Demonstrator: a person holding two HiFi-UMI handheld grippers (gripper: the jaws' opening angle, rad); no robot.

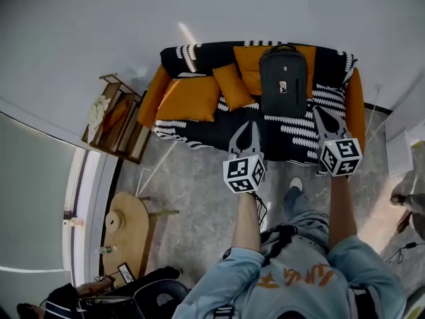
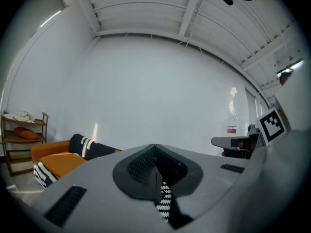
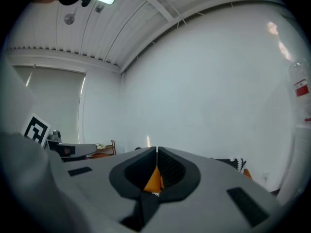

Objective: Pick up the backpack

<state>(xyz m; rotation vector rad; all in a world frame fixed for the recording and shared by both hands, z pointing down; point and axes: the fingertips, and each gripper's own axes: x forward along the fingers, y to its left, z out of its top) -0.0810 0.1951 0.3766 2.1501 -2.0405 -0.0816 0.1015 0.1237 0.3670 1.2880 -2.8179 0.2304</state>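
Observation:
The black backpack (image 1: pixel 283 78) stands upright on the sofa (image 1: pixel 199 58), leaning against its back between orange cushions. My left gripper (image 1: pixel 249 125) hangs over the sofa's front edge, below and left of the backpack, jaws shut and empty. Shut and empty too, my right gripper (image 1: pixel 319 111) is just right of the backpack's lower corner, apart from it. Both point level toward the wall. In the left gripper view the jaws (image 2: pixel 155 147) meet at the tips; in the right gripper view the jaws (image 3: pixel 156 150) are also pressed together. Neither gripper view shows the backpack.
A black-and-white patterned blanket (image 1: pixel 292 135) covers the sofa. A wooden shelf (image 1: pixel 116 118) stands left of it, also seen as the shelf (image 2: pixel 22 140). A round wooden table (image 1: pixel 129 228) and a dark bag (image 1: pixel 133 294) lie at lower left. The white wall (image 1: pixel 199 12) is behind.

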